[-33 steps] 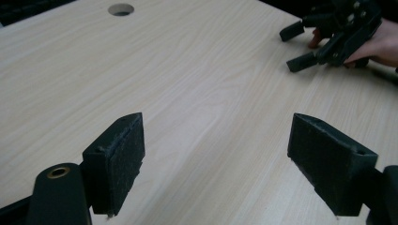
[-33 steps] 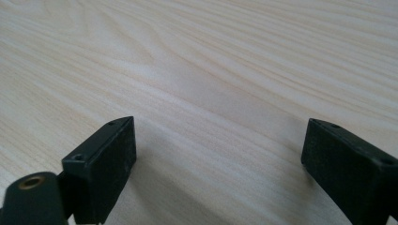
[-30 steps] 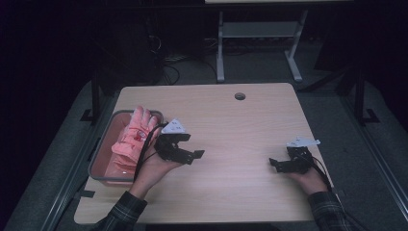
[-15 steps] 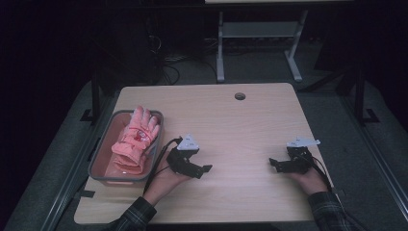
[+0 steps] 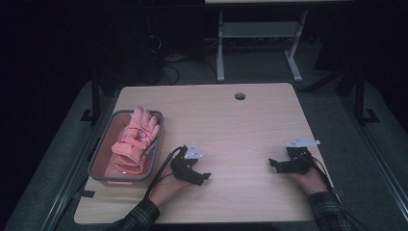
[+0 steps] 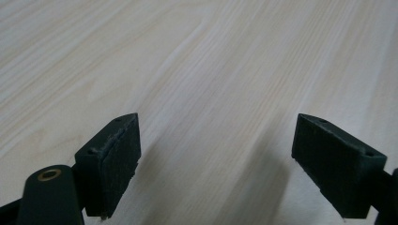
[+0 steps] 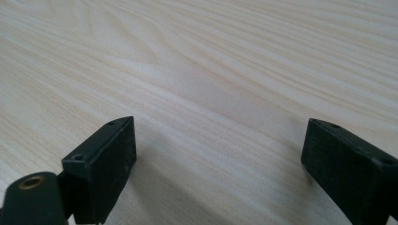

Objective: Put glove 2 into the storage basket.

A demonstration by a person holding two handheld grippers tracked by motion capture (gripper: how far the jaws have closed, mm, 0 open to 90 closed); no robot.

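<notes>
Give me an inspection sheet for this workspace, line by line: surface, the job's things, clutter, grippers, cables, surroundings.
Surface: light wood table, round hole near the far edge.
Job's things: pink gloves piled in a grey bin at the table's left edge.
Clutter: nothing seen.
Grippers: left hand-held gripper open, low over bare wood right of the bin; right hand-held gripper open, near the right edge; both hold nothing.
Cables: a black cable trails from the left hand-held gripper; more lie on the floor behind the table.
Surroundings: dark room, grey floor, a white frame behind the table.
</notes>
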